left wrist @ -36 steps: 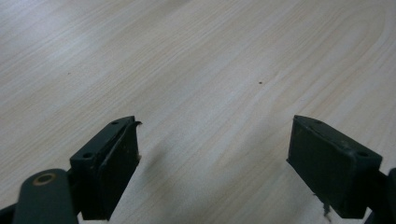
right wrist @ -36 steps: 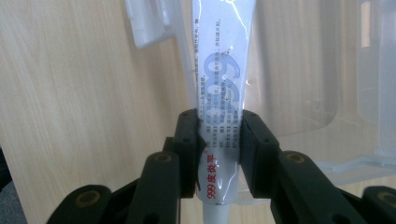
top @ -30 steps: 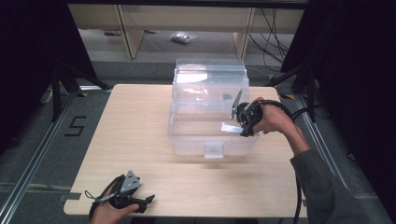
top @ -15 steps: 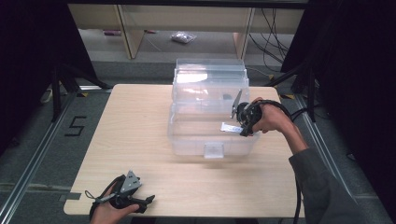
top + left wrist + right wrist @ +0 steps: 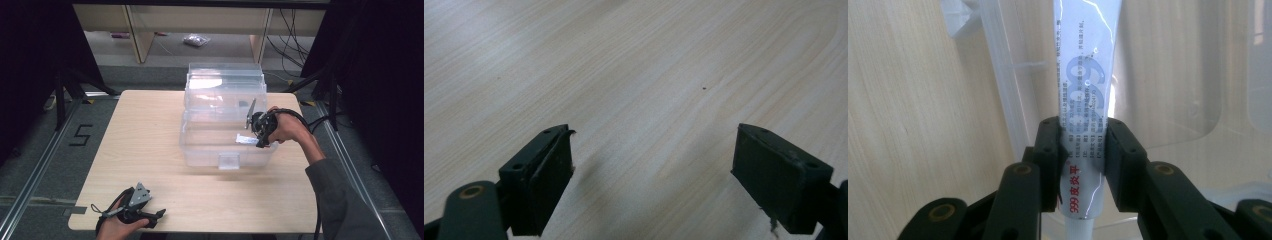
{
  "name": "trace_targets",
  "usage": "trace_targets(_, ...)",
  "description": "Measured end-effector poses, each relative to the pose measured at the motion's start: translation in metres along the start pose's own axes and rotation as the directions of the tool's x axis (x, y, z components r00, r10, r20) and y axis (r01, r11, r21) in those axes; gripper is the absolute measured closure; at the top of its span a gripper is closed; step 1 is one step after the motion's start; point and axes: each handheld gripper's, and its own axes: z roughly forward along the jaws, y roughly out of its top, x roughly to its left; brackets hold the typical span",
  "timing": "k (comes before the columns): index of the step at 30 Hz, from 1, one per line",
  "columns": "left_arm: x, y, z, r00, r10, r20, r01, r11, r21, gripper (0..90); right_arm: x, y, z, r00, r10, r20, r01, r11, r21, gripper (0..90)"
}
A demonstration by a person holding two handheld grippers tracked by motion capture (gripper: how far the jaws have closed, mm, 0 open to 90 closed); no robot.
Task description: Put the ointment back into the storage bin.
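A white ointment tube (image 5: 1084, 95) with blue and red print sits clamped between the jaws of my right gripper (image 5: 1082, 145), which is shut on it. In the high view this right gripper (image 5: 257, 131) hovers over the right side of a clear plastic box (image 5: 225, 145), and the tube (image 5: 246, 141) pokes out leftward above the box's inside. The box's lid (image 5: 224, 90) stands open at the back. My left gripper (image 5: 156, 216) rests low at the table's front left, open. Its fingers (image 5: 544, 175) stand wide apart over bare wood.
The box stands on a light wooden table (image 5: 140, 145) with free surface to its left and front. Behind the table are shelf legs, cables and a small bag (image 5: 196, 40) on the floor. A cable trails from the right gripper past the table's right edge.
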Motion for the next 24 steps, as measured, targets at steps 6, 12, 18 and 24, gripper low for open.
trace_targets(6,0.0,0.0,-0.001,1.0,0.006,-0.001,-0.006,1.0,-0.003,15.9,-0.002,0.001,0.005,1.0,-0.002,-0.004,0.002,1.0,0.011,70.8)
trace_targets(12,0.0,0.0,-0.001,1.0,0.0,0.002,0.0,1.0,-0.003,15.9,-0.002,-0.001,0.009,0.9999,0.014,-0.008,-0.014,1.0,0.022,70.7)
trace_targets(18,0.0,0.001,-0.001,0.9999,0.008,-0.007,-0.008,1.0,0.005,15.9,-0.004,-0.003,0.017,0.9999,0.006,-0.016,-0.005,1.0,0.022,70.6)
trace_targets(24,0.0,0.0,-0.001,1.0,0.008,-0.004,-0.008,1.0,-0.001,15.9,-0.006,-0.005,0.017,0.9998,0.015,-0.015,-0.015,1.0,0.007,70.5)
